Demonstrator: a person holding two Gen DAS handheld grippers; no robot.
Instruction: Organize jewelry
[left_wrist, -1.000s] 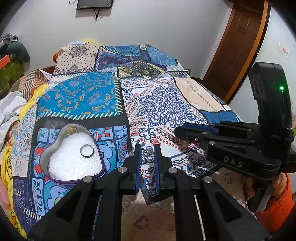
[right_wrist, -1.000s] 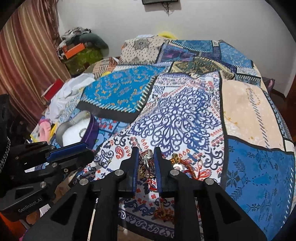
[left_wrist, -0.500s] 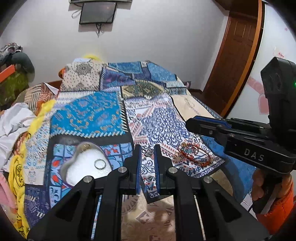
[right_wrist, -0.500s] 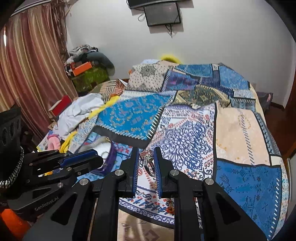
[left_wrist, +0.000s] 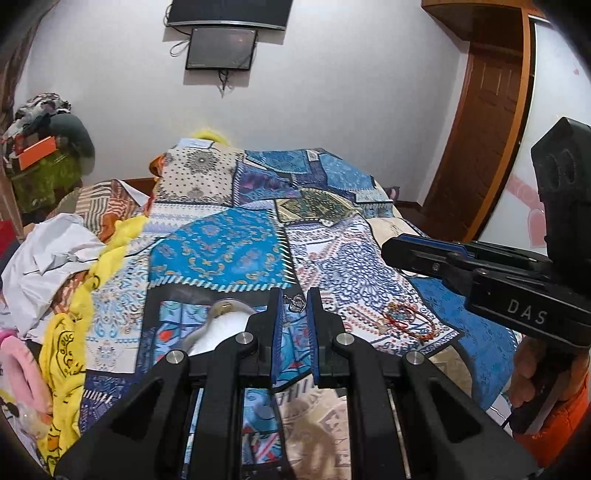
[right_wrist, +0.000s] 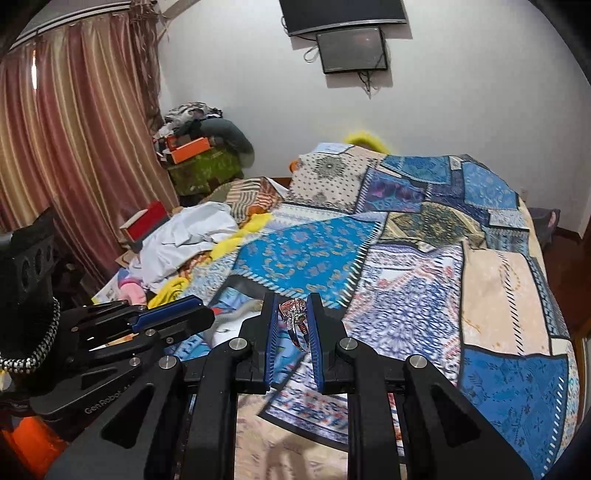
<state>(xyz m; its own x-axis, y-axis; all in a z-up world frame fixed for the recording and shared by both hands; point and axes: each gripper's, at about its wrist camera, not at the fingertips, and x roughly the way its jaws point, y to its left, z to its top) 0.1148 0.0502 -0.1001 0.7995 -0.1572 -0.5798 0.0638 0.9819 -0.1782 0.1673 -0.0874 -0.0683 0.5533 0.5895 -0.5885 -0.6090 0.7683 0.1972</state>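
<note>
The left tongs hide most of the heart-shaped box, its contents unseen

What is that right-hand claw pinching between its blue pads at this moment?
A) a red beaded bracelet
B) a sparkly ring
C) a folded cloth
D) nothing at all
B. In the right wrist view the right gripper is closed on a sparkly ring, its stone top and band showing between the blue pads; the red beaded bracelet lies on the bedspread.
</note>
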